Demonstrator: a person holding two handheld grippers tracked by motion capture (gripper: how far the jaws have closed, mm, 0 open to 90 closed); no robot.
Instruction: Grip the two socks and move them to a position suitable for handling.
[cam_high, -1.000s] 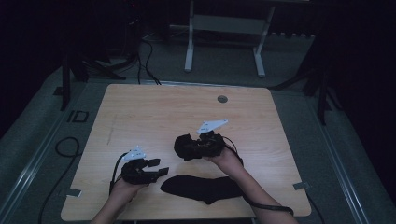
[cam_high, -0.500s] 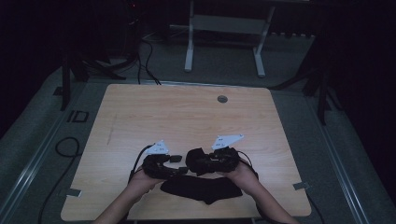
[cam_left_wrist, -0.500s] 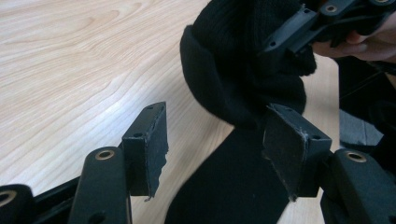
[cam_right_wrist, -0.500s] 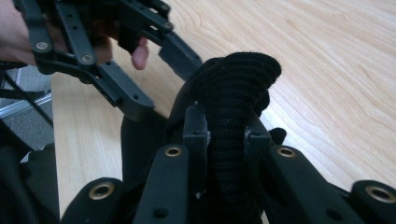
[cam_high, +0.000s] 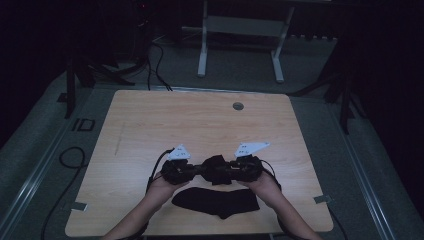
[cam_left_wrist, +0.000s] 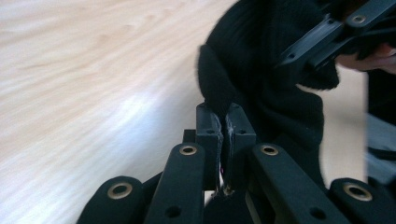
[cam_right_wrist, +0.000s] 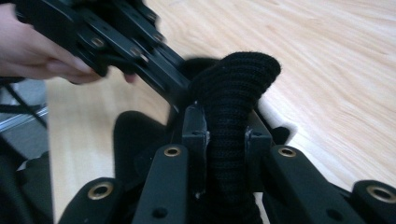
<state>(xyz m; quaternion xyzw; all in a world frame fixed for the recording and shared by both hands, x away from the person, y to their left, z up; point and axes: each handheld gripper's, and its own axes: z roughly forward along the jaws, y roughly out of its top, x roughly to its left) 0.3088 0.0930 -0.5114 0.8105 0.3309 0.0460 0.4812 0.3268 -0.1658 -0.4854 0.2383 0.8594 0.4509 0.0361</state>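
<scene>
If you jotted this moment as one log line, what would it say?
left gripper: just closed, pinching the raised sock | right gripper: shut on same sock | second sock: flat on table, near edge

High view: fixed above person's side, faces forward and down, far, whole bench (cam_high: 150, 120) in frame. Left gripper view, right gripper view: ride on each claw, look along own jaws, very near. All three share black sock (cam_high: 216, 167) bundle above bench.

desk (cam_high: 150, 130): light wood top, rounded corners, round grey cable hole (cam_high: 238, 106) near far edge
on desk: black sock (cam_high: 217, 202) lying flat, near front edge
</scene>
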